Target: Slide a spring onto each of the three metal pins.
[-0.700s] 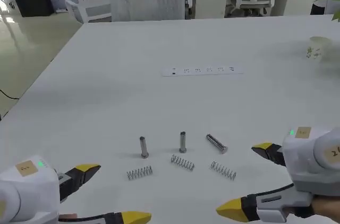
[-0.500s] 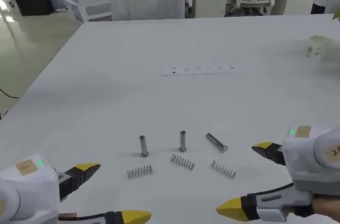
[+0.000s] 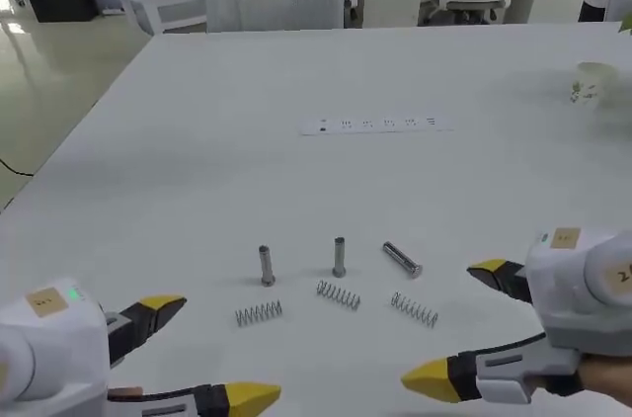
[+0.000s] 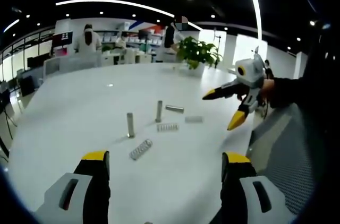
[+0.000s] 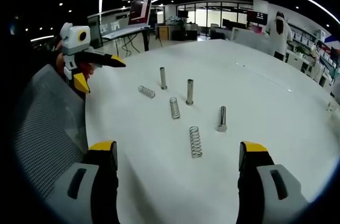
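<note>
Poised at the near edge, nothing gripped yet.

Holding left gripper [image 3: 207, 351] and right gripper [image 3: 454, 323] low, jaws of both spread wide and empty. Eyeing left pin [image 3: 266, 265] and middle pin [image 3: 339, 257] upright, right pin [image 3: 402, 260] lying on its side, with left spring [image 3: 259, 314], middle spring [image 3: 338, 294] and right spring [image 3: 414, 311] flat just in front. Best to pinch a spring near one end, line it up over an upright pin and lower it straight; probably worth steadying the right pin with the other gripper. Working on a smooth white table [image 3: 296, 190], likely slippery for round parts; power strip [image 3: 375, 125] farther back, paper cup [image 3: 590, 88] far right, office chairs [image 3: 267, 2] beyond.
</note>
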`<state>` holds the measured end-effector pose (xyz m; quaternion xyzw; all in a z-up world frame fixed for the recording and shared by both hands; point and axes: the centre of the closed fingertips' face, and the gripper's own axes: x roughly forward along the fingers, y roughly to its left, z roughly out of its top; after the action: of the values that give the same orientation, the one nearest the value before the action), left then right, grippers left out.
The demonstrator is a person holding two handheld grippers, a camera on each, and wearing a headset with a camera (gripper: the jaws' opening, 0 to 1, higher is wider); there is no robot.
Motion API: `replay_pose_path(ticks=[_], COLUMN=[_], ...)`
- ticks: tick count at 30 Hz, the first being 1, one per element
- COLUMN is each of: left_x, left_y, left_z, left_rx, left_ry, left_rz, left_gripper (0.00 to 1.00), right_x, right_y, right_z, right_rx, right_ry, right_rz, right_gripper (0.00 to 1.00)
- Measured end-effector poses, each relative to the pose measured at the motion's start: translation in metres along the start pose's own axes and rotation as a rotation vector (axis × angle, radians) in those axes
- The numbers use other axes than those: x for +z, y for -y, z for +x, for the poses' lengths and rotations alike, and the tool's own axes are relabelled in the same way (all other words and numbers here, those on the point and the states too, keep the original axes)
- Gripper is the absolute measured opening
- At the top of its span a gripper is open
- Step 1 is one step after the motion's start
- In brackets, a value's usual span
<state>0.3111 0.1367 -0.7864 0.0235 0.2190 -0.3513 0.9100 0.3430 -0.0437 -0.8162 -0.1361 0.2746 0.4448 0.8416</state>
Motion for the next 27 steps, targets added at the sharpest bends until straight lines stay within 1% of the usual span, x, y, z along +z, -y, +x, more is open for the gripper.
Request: replay_pose_path(ticks=[6, 12, 17, 22, 24, 27], left_x=[0.001, 0.002, 0.004, 0.006, 0.006, 0.007], left_y=[0.000, -0.001, -0.001, 0.000, 0.000, -0.001], left_z=[0.001, 0.001, 0.000, -0.001, -0.002, -0.002], left_rx=[-0.002, 0.000, 0.007, 0.008, 0.009, 0.012], left_ry=[0.005, 0.013, 0.024, 0.030, 0.031, 0.033], left_rz=[-0.001, -0.006, -0.010, -0.007, -0.007, -0.010], left_gripper=[0.83, 0.83, 0.83, 0.83, 0.83, 0.83], right_x=[-0.001, 0.003, 0.004, 0.014, 0.017, 0.019], right_y=[0.001, 0.005, 0.002, 0.003, 0.007, 0.018], right_z=[0.001, 0.000, 0.002, 0.003, 0.004, 0.005], right_rx=[-0.004, -0.020, -0.017, -0.014, -0.019, -0.030], right_ry=[-0.006, 0.002, -0.009, -0.001, -0.003, -0.013], right_rz=[-0.002, -0.006, -0.020, -0.038, -0.054, -0.066], right_gripper=[0.93, 0.91, 0.90, 0.89, 0.89, 0.87])
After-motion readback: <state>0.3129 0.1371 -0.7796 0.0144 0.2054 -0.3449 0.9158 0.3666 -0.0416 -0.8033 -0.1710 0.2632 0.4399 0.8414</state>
